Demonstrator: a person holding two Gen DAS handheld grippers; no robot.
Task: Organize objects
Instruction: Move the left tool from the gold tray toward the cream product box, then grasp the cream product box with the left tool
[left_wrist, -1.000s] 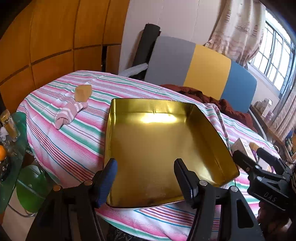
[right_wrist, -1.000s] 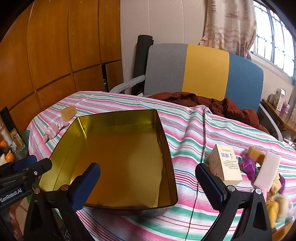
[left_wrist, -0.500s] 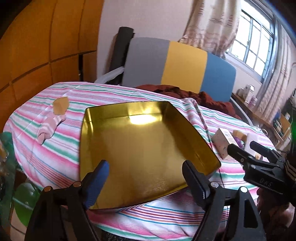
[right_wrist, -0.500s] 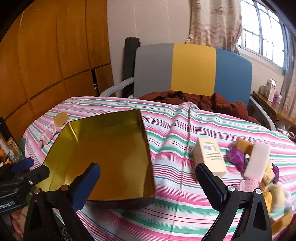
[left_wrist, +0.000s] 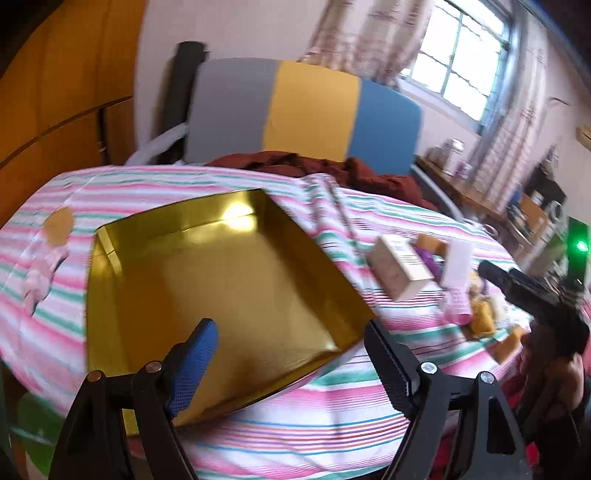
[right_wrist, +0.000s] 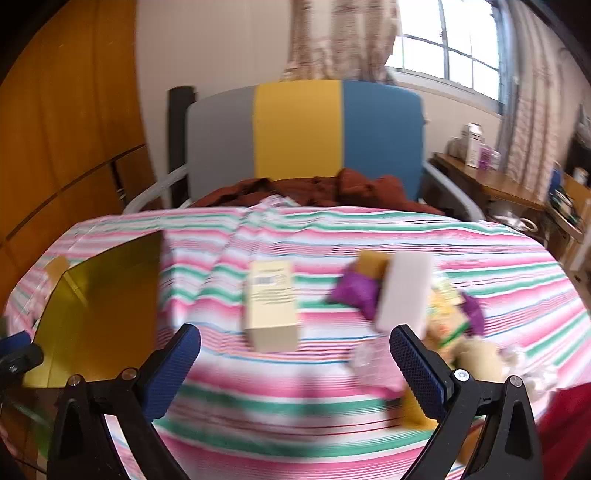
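Note:
A shallow gold metal tray (left_wrist: 110, 280) lies on the striped tablecloth, left of centre; it also shows in the right wrist view (right_wrist: 66, 295). A cream cardboard box (right_wrist: 271, 304) lies right of it, also in the left wrist view (left_wrist: 399, 269). Beyond it is a heap: a white block (right_wrist: 404, 291), a purple wrapper (right_wrist: 356, 291), a tan block (right_wrist: 373, 264) and small yellow and pink items. My left gripper (left_wrist: 291, 358) is open over the tray's near corner. My right gripper (right_wrist: 295, 358) is open and empty, just in front of the box.
A pink sock (left_wrist: 44, 269) and a tan piece (left_wrist: 59, 223) lie left of the tray. A dark red cloth (right_wrist: 325, 188) lies at the table's far edge before a grey, yellow and blue chair (right_wrist: 303, 129). Wooden panels stand at left, a desk at right.
Both grippers have swung to the right. The tray has slid left in both views, and the box and the heap have come toward the centre. Both grippers stay open.

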